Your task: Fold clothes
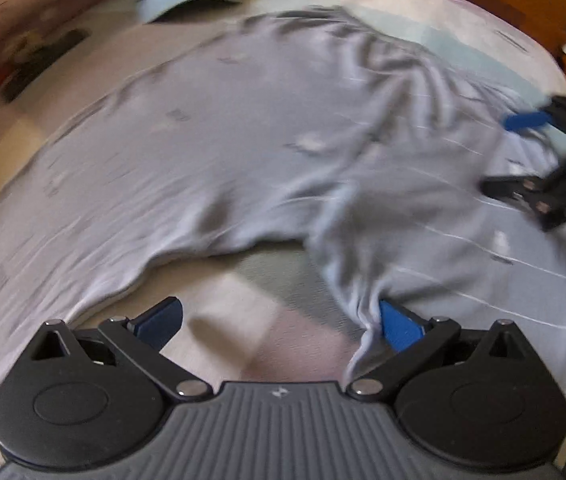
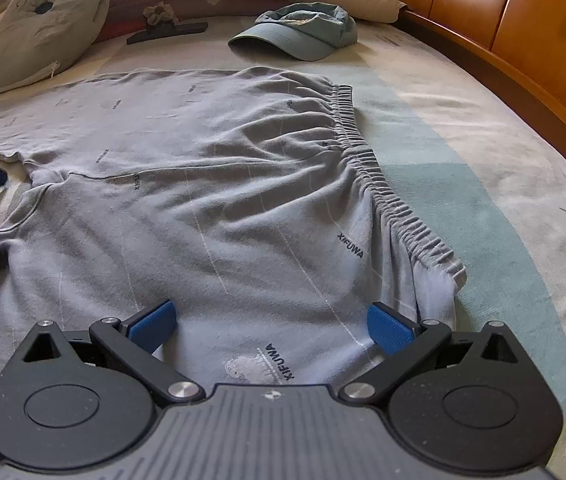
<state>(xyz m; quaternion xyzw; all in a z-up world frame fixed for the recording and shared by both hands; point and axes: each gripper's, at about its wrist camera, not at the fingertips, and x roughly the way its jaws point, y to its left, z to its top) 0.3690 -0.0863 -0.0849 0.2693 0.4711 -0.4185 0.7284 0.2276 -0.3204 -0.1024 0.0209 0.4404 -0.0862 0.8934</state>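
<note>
Several "XIFUWA" prints, grey shorts (image 2: 219, 184)

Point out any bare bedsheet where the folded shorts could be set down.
Widest bare bedsheet: the strip between the grey shorts waistband and the wooden bed frame. A smaller patch lies between the blue cap and the waistband. Crowded: pillow and black clip at far left.

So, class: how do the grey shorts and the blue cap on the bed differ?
The grey shorts are large, spread flat and printed with lettering; the blue cap is small, domed and plain. The shorts lie just ahead of the open right gripper; the cap sits far off. Both rest on the bed.
</note>
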